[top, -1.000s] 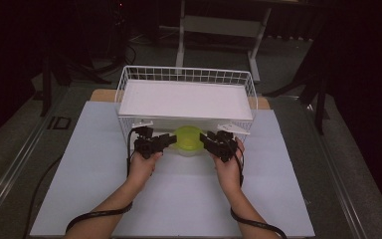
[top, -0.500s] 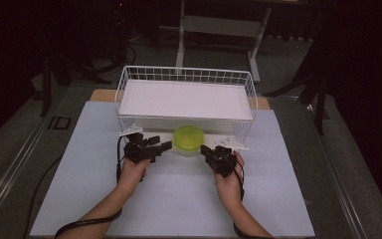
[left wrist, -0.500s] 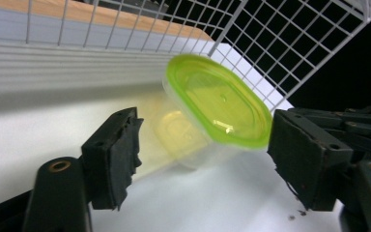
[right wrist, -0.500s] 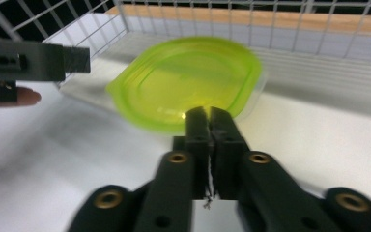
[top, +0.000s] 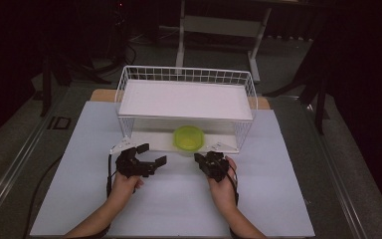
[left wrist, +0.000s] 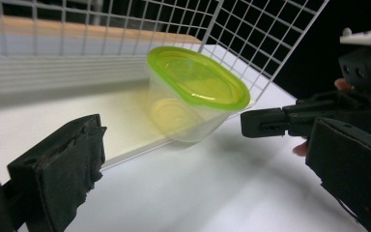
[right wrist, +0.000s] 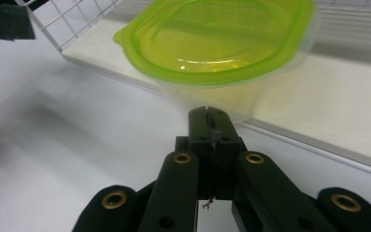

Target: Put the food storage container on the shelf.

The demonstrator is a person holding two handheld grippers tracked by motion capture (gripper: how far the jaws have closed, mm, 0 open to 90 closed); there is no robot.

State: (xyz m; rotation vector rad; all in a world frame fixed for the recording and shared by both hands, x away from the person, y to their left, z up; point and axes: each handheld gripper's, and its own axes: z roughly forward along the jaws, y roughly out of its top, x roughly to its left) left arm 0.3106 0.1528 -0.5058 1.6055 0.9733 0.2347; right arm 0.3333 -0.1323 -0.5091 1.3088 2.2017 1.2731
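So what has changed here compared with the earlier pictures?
Both hands pulled back from the green-lidded container toward the person. The left gripper let go, its jaws have just been opening, with nothing between them. The right gripper closed on nothing. The container stayed on the wire rack's lower shelf.

Left gripper (top: 153,154) sits just left of the tub (top: 188,138), jaws just spread wide, nothing between; right gripper (top: 205,160) below-right of it, jaws pressed together, empty; both forearms enter from below.

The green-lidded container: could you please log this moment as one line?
container: on rack's lower shelf, unheld | left gripper: open, jaws just opened | right gripper: shut, empty
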